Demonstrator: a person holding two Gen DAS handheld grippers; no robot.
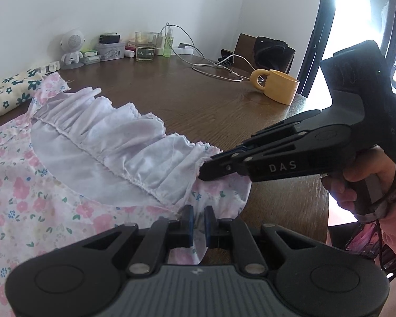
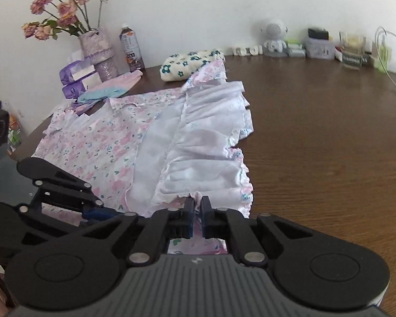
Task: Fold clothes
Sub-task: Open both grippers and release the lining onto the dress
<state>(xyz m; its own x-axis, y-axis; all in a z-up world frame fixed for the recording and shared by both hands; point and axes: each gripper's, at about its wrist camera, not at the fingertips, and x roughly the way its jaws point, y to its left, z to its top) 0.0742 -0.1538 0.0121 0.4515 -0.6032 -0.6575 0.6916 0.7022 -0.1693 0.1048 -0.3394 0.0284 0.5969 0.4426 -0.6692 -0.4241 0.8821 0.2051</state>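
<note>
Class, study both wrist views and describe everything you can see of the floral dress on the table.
The floral dress is thin white cloth printed with pink and blue flowers. Its hem is turned back, showing a plain white lining with a gathered ruffle. It lies spread flat on the brown wooden table, its far edge touching a cream flowered bundle. The left gripper and right gripper are both shut on its near edge.

Home room, lived-in: wooden table point(image 2: 316, 145) against white wall; behind table's far edge, vase of roses point(image 2: 97, 45), robot-shaped speaker point(image 1: 72, 49), chargers; yellow mug point(image 1: 276, 85) on table corner.
</note>
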